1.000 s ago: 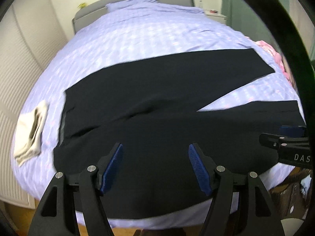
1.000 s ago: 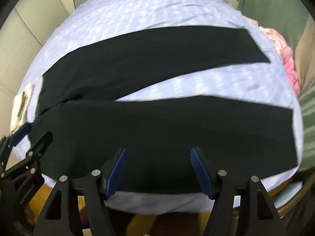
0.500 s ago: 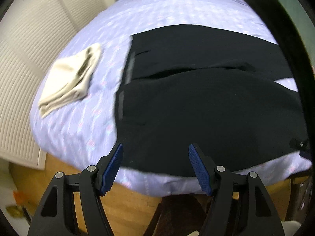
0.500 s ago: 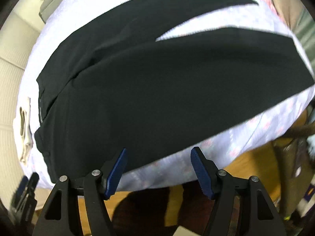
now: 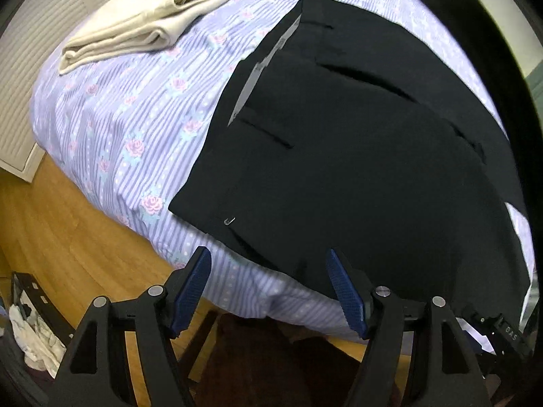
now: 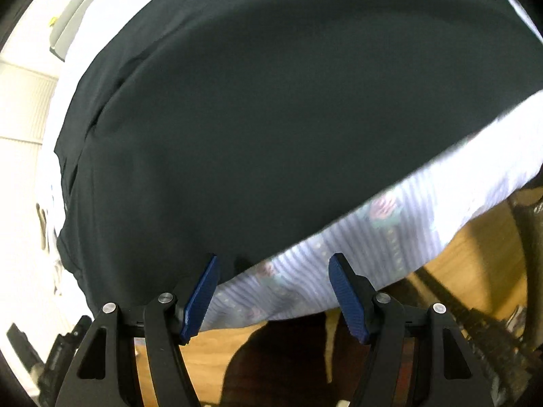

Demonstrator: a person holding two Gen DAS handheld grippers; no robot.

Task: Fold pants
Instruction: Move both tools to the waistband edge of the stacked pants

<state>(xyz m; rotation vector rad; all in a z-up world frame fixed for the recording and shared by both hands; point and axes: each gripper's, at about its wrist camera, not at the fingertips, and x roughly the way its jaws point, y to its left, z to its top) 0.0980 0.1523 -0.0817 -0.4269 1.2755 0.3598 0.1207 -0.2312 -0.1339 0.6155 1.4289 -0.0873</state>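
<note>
Black pants [image 5: 366, 142] lie flat on a lilac striped, rose-printed bedsheet [image 5: 135, 129], waistband toward the left with its grey lining showing. My left gripper [image 5: 268, 271] hangs open over the near waistband corner at the bed's edge, nothing between its blue pads. In the right wrist view the same pants [image 6: 271, 112] fill the frame. My right gripper [image 6: 271, 271] stands open above the near hem line of the leg, where black cloth meets the sheet [image 6: 390, 237], and grips nothing.
A folded cream garment [image 5: 146, 20] rests on the bed beyond the waistband. Wooden floor [image 5: 61, 237] shows below the mattress edge, with a dark box of pale cloth [image 5: 30, 332] at lower left. A louvered white door [image 5: 20, 68] stands on the left.
Both grippers have dropped closer to the bed and rolled. The left one slid left to the waistband corner; the right one came down over the near edge of the leg.
</note>
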